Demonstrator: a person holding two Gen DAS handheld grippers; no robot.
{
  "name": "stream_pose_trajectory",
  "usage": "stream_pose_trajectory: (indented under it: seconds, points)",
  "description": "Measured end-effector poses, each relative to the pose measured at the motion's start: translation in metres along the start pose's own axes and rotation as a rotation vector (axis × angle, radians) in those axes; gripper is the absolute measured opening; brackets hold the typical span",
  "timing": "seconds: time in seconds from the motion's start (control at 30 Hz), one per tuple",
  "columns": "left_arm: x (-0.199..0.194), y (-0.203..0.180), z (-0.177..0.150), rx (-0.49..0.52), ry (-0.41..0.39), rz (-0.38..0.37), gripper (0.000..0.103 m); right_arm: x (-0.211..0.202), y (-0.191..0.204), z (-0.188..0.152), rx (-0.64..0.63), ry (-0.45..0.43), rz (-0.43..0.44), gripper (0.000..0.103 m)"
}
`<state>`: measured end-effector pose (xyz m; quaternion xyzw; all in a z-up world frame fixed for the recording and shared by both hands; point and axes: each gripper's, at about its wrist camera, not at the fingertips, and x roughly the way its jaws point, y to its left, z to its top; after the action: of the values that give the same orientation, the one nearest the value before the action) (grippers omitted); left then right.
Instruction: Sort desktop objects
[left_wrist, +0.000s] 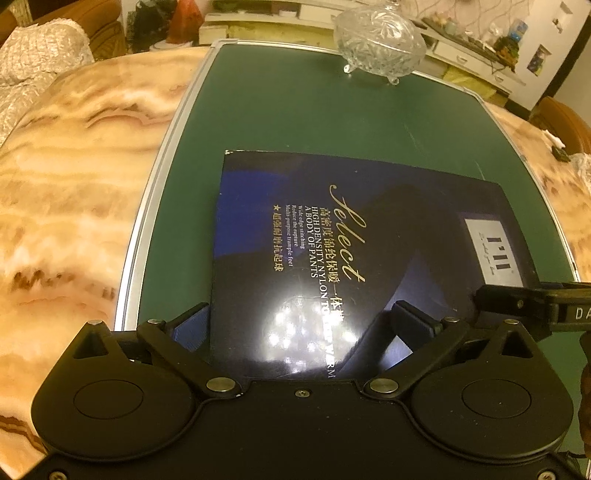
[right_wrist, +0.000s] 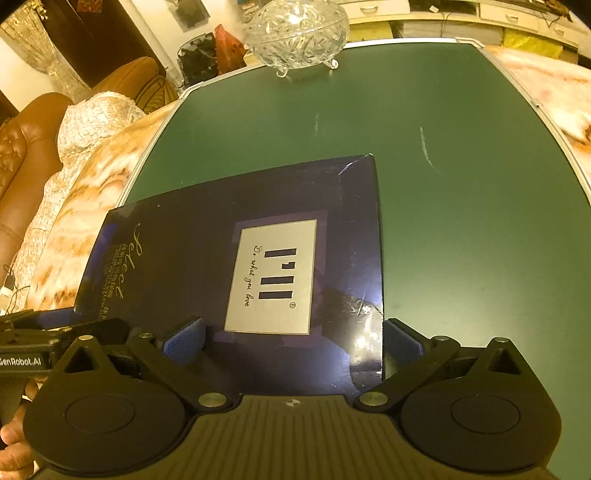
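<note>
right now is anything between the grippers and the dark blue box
Nothing visible. The box already sits between the open fingers of both the left hand-held gripper and the right hand-held gripper; the glass bowl stands far behind.

Green mat (right_wrist: 461, 221) open beyond box (right_wrist: 236, 258); glass bowl (right_wrist: 295, 33) apparently blocks far edge.

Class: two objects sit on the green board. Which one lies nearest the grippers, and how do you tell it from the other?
The dark blue flat box, printed "Select", lies right between both grippers' fingers. The clear cut-glass bowl stands on little feet at the green board's far edge.
</note>
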<state>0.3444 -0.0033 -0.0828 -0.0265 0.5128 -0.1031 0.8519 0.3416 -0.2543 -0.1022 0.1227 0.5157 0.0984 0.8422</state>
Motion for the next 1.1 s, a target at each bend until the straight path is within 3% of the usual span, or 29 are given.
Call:
stream_pose_trajectory:
  seconds: [1.1]
  points:
    - [-0.027,-0.014,-0.016,0.03,-0.029,0.007,0.103,-0.024,0.007,-0.011,-0.026,-0.016,-0.019,0.103]
